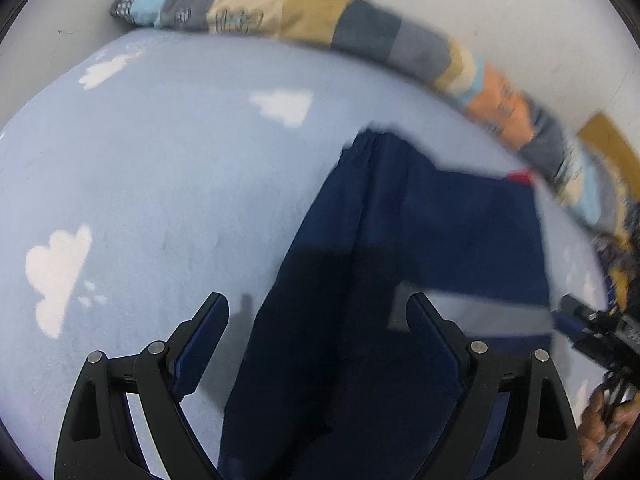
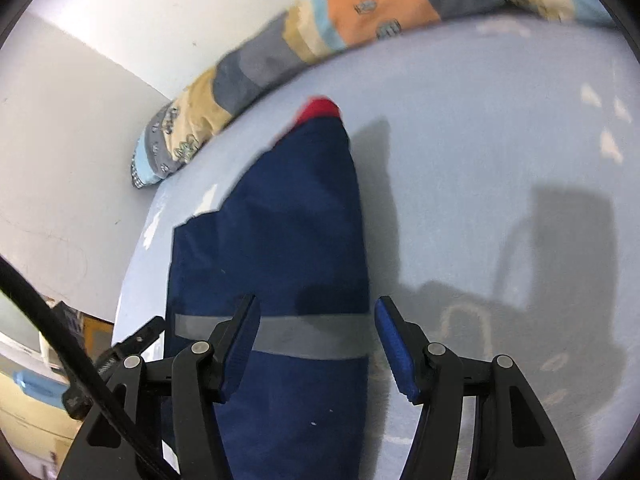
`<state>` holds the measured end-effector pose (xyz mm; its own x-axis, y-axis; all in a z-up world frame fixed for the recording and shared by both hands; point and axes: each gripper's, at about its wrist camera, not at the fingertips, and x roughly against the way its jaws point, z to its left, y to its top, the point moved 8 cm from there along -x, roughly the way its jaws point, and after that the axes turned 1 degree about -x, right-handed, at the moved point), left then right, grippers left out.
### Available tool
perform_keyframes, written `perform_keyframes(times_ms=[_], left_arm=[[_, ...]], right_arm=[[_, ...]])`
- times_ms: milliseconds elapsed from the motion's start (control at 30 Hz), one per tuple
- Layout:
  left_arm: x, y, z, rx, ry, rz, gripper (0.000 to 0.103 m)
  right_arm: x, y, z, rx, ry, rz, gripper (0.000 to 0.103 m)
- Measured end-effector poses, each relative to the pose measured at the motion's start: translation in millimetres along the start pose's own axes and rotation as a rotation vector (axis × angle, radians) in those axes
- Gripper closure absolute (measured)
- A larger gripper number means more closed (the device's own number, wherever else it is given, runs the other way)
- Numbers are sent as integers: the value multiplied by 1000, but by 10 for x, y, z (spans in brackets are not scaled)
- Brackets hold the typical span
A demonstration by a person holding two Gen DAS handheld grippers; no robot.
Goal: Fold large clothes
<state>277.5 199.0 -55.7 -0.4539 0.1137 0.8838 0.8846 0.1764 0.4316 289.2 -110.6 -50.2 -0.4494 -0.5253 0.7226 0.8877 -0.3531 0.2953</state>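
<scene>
Navy garment (image 2: pixel 276 216) w/ grey stripe flat on our light-blue sheet (image 2: pixel 480 160), running from 6 to 12 o'clock btwn both tongs, our left gripper (image 1: pixel 318 312) spread wide over it, right gripper (image 2: pixel 316 316) spread, pinching nothing, patchwork quilt (image 1: pixel 304 12) farthest at 12.

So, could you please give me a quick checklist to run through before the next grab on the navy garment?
1. Left gripper jaws open: ok.
2. Right gripper jaws open, nothing pinched: ok.
3. Navy garment lying on the light blue sheet: ok.
4. Garment lying between each gripper's jaws: ok.
5. Garment flat and smooth: cannot tell, pictures blurred.
6. Patchwork bolster clear of garment: cannot tell; its red end lies near.
</scene>
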Motion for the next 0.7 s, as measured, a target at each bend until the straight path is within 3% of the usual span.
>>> perform_keyframes(times_ms=[100,200,267,433,600,700], left_arm=[[-167,-132,-25,-19,0,57,12],[-86,-102,-48,-22,-19,30,12],[22,-71,-87,-26,-74,3,12],[71,-82,-4,-8,-104,-14,9],[-188,-194,107,106,-211,111,9],[-218,-183,176,174,-280,132,8]], right_arm=[[-146,-128,-80,-42,25,61,38],[-347,-314,-19,-53,74,145,38],[-343,-349,37,-28,60,133,35],[-358,-396,66,5,81,167,32],[-396,-444,12,4,106,186,32],[-416,-442,31,4,105,189,30]])
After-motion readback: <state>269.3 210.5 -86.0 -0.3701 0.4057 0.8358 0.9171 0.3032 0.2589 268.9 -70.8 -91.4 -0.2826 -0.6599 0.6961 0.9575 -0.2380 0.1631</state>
